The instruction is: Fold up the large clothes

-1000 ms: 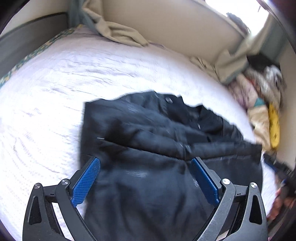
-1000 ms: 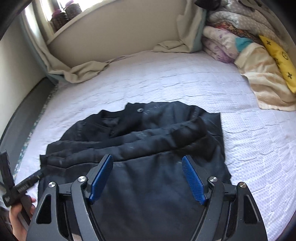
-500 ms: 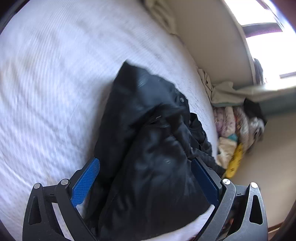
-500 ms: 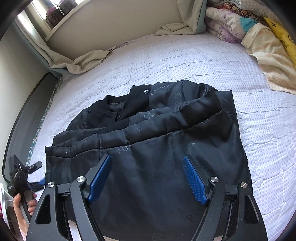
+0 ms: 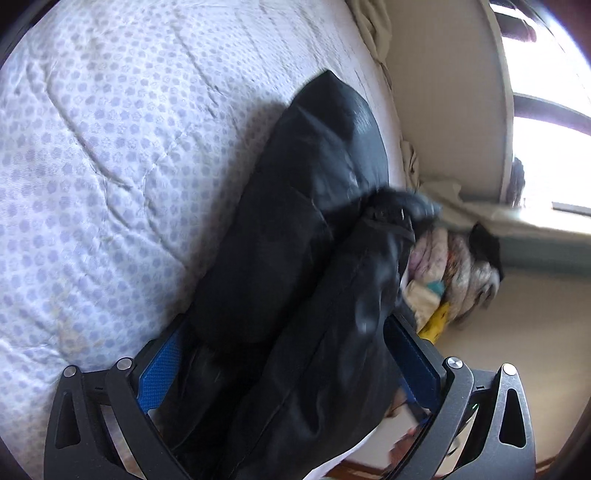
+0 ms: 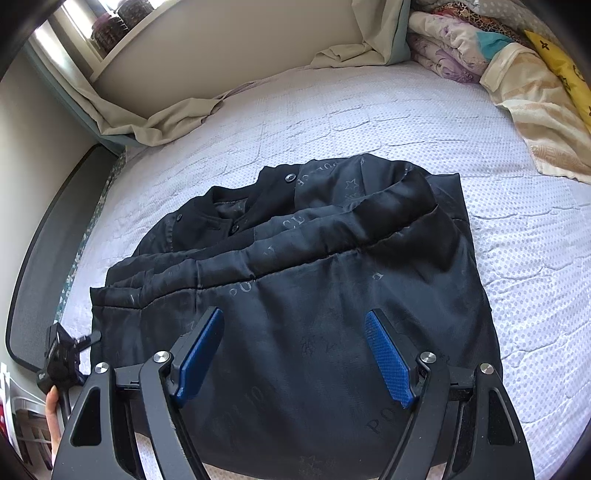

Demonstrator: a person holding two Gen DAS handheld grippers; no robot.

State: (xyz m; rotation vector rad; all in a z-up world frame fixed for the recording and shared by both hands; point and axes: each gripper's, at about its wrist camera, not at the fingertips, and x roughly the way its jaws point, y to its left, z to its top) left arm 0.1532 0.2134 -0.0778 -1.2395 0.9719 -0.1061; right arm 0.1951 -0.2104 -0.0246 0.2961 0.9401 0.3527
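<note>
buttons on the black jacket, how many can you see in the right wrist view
3 on the black jacket: one button at the far collar edge, one lower on the front placket, one further left. Folds may hide more.

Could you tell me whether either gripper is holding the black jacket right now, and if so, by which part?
Neither holds it: the right gripper hangs open above the black jacket, and the left gripper straddles its edge with jaws wide.

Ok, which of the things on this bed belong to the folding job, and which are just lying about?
For the job:
black jacket
right gripper, open above it
left gripper

Lying about:
folded blankets
yellow cushion
beige curtain
jars on the sill
</note>
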